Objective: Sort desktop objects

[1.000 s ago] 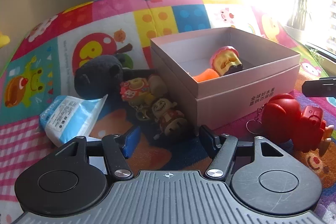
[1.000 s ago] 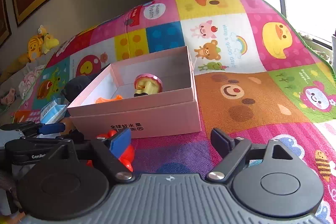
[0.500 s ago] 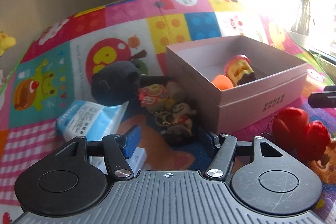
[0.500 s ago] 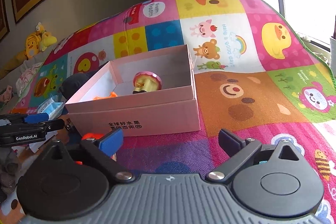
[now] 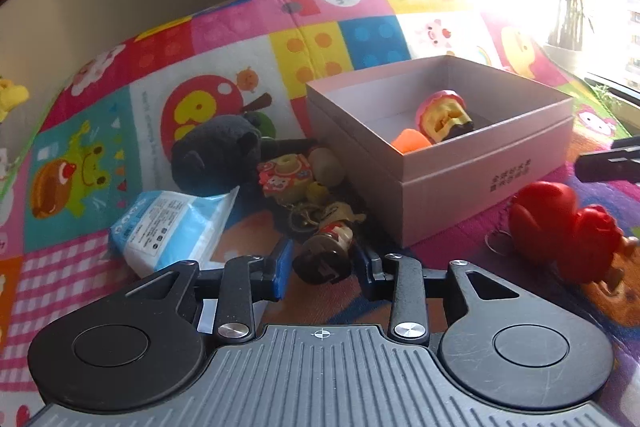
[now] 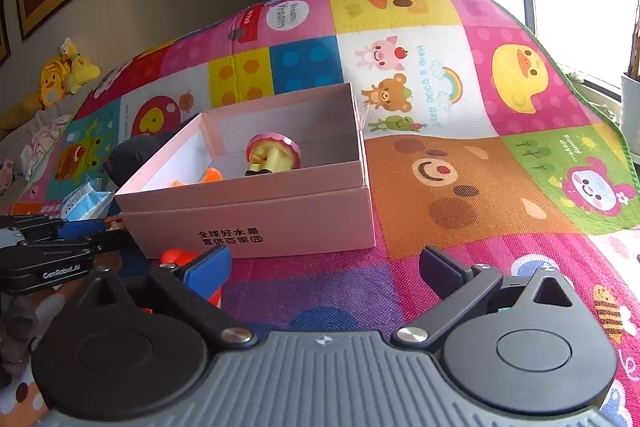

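At the far left of the left wrist view, a blue-and-white tissue pack [image 5: 172, 227] lay on the patchwork play mat [image 5: 80, 131], with a dark plush toy [image 5: 218, 157] just behind it. Right of those sat a cluster of keychain charms: a pink-and-yellow charm [image 5: 286, 175] and, nearer the camera, a small wooden figurine [image 5: 330, 247] lying tilted on the mat. The left gripper [image 5: 322, 269] had its 2 fingers spread apart on either side of the figurine's base, with a narrow gap visible on each side, so it was not yet clamped. Further right stood the open pink box [image 5: 480, 171], holding a yellow-and-pink toy [image 5: 442, 117] and an orange piece [image 5: 410, 141]. Right of the box's front corner a red toy [image 5: 560, 231] with a key ring rested on the mat, beneath a dark finger of the other gripper at the frame's edge.

In the right wrist view, the left gripper [image 6: 80, 231] appeared at the left edge, low by the box's left corner. The pink box [image 6: 256, 219] sat left of centre, with the yellow-and-pink toy [image 6: 272, 157] inside. The right gripper [image 6: 324, 271] hovered over the mat in front of the box, its fingers wide apart and holding nothing, and the red toy [image 6: 180, 257] showed partly behind its blue left pad [image 6: 210, 269].
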Motion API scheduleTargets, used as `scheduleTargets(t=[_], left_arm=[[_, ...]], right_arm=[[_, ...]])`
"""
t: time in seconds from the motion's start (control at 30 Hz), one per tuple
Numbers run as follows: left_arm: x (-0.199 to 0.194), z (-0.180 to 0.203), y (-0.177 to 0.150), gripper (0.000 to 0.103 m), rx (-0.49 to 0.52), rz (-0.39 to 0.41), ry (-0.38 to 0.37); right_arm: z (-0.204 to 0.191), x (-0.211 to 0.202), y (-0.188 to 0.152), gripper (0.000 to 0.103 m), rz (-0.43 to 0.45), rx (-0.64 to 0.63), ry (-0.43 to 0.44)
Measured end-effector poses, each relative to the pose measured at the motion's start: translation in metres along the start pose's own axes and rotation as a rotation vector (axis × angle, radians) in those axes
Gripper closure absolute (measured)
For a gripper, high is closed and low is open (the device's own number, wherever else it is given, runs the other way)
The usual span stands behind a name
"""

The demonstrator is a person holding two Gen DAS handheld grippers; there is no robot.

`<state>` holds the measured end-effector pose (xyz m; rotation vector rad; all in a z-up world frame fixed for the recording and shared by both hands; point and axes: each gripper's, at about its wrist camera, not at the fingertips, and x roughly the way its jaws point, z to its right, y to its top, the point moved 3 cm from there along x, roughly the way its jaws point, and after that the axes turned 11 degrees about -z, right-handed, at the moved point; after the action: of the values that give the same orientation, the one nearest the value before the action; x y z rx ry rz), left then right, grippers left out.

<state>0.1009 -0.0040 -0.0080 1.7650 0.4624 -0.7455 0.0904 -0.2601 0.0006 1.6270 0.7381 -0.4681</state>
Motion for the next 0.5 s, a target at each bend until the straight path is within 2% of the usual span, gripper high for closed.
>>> scheduleTargets(t=[0.07,0.23,0.3,0.5], left_arm=[[-0.016,0.005,-0.011,0.066,0.011,-0.005,-0.009],[-0.049,0.019,-0.036,0.062,-0.017,-0.016,-0.095],[-0.053,0.021,-0.039,0.052,-0.054,-0.019,-0.118],[-0.04,0.012,-0.033,0.052,-0.186,-0.024,-0.186]], right_arm=[[0.0,0.0,0.0,0.002,0.001,-0.003,-0.004],[0.0,0.0,0.0,0.002,0.0,-0.006,-0.011],[-0.001,0.001,0.0,0.002,-0.005,-0.006,-0.016],[-0.002,0.004,0.001,0.001,-0.019,-0.01,-0.021]])
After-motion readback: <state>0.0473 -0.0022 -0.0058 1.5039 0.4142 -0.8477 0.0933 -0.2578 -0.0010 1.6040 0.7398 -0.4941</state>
